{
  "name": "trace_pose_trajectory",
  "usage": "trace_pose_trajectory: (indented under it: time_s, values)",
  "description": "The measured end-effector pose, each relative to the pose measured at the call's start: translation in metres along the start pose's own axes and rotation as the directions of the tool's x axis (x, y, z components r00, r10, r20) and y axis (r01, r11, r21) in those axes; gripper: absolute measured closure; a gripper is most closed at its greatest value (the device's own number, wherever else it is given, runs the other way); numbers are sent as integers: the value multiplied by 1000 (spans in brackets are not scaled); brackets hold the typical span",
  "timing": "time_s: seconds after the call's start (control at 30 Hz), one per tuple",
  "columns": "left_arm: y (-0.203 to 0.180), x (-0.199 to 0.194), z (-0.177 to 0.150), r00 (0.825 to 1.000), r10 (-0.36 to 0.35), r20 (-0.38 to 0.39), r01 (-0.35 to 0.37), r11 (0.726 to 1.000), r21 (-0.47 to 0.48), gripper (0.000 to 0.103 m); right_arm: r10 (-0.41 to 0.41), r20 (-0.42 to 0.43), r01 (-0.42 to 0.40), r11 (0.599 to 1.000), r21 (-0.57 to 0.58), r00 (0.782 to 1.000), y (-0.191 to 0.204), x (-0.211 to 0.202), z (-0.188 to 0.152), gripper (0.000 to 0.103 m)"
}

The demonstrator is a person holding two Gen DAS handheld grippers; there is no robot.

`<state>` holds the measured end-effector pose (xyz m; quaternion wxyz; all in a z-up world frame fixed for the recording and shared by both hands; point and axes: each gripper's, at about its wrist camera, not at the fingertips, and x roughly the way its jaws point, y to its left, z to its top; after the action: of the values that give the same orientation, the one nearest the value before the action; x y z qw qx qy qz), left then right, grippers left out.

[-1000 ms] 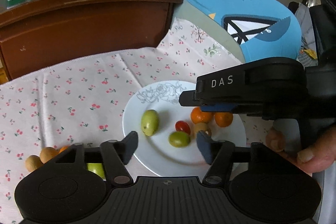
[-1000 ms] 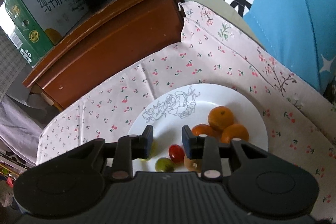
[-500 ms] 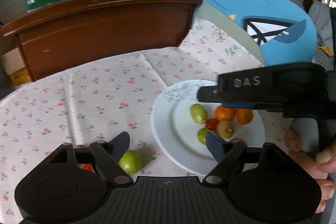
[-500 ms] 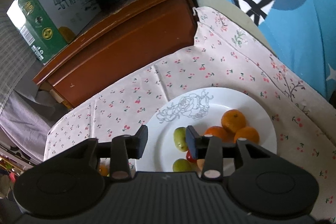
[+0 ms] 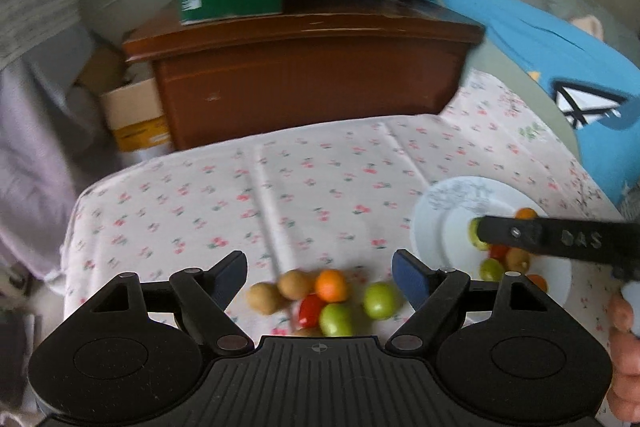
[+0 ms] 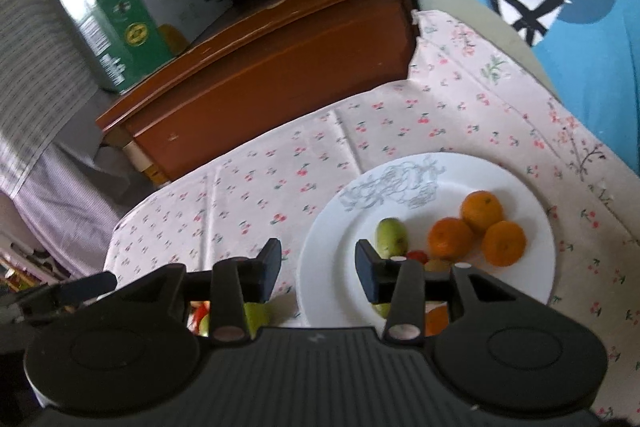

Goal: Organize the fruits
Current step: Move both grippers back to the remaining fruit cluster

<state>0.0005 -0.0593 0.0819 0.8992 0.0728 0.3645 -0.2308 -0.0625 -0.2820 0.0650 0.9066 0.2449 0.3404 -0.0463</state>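
Left wrist view: the left tool [image 5: 320, 271] has just been opening; its jaws stand wide apart with nothing between the pads. Beyond them a loose cluster of fruits [image 5: 324, 297] lies on the cherry-print cloth [image 5: 280, 195] covering the surface: two tan, one orange, one red, two green. Motion blur softens their outlines, and the red one is partly hidden by a green one. At far right the white plate [image 5: 432, 227] is crossed by the dark body of the right tool [image 5: 560, 239], which hides several fruits on it. A hand [image 5: 624, 347] is cut off at the right edge.

Right wrist view: the right tool [image 6: 318, 267] has also just been opening; its jaws are parted and empty. The plate [image 6: 520, 187] carries three oranges [image 6: 476, 231] and a green fruit [image 6: 391, 237]; a red one and others nearer are largely hidden behind the right finger [image 6: 366, 269]. The loose cluster shows only as red and green fragments below the left finger.
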Motion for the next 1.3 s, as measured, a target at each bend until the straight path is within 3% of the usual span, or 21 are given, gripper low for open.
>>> trace_pose_trajectory:
  time_s: [0.37,0.73,1.3]
  values:
    - [31,-6,-17,997,65,-40,-69,993,-101,22,64,-39,-68,992,-103,997,33,-3,-32,61]
    - [51,3,-35,987,117,-106,-128,986,-108,22,89,-144,-113,979,-171,986,56,16,-71,61]
    - [60,20,-47,982,105,-156,-126,983,-135,22,74,-176,-124,948,-292,982,78,46,-91,61]
